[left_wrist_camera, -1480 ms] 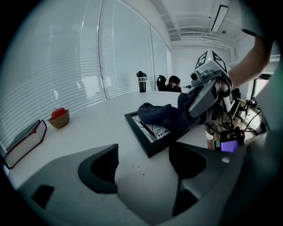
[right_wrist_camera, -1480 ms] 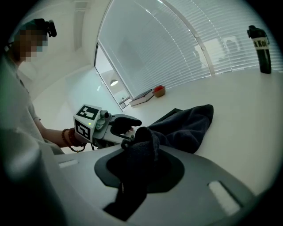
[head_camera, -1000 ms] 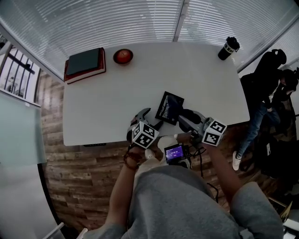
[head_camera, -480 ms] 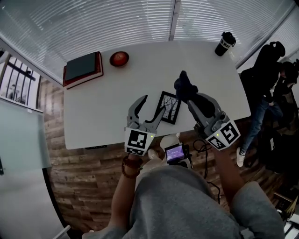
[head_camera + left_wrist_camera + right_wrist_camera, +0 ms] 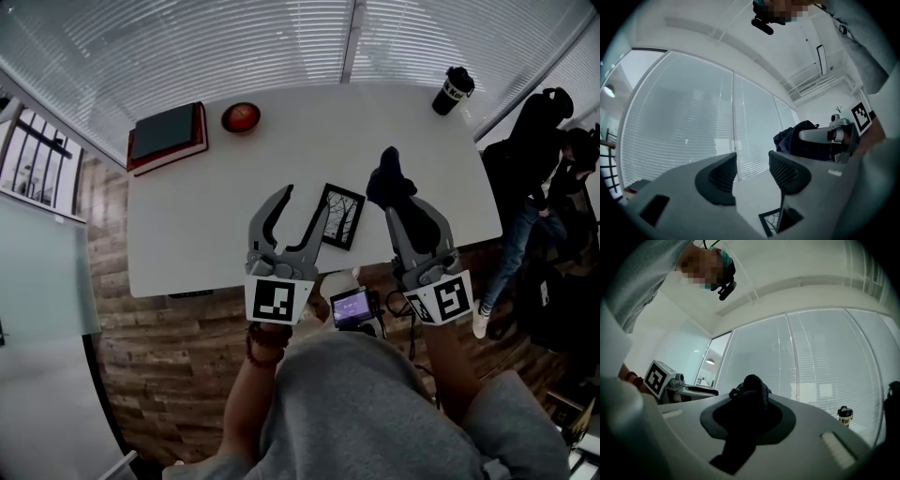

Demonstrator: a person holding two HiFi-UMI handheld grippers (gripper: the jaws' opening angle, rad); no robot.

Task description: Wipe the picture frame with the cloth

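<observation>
The left gripper [image 5: 302,208] is seen with its jaws apart and nothing between them, though they've just been closing a bit, while the right gripper [image 5: 405,214] is clamped on the dark cloth [image 5: 387,176]. The picture frame [image 5: 339,217], black-edged with a pale bare-branch print, is laid flat by the middle of the table's [image 5: 187,216] near edge, its long axis run roughly from near edge to far edge. It's tucked between and below both grippers, the left one looking closer, so the cloth would probably need to be brought down and leftward.
</observation>
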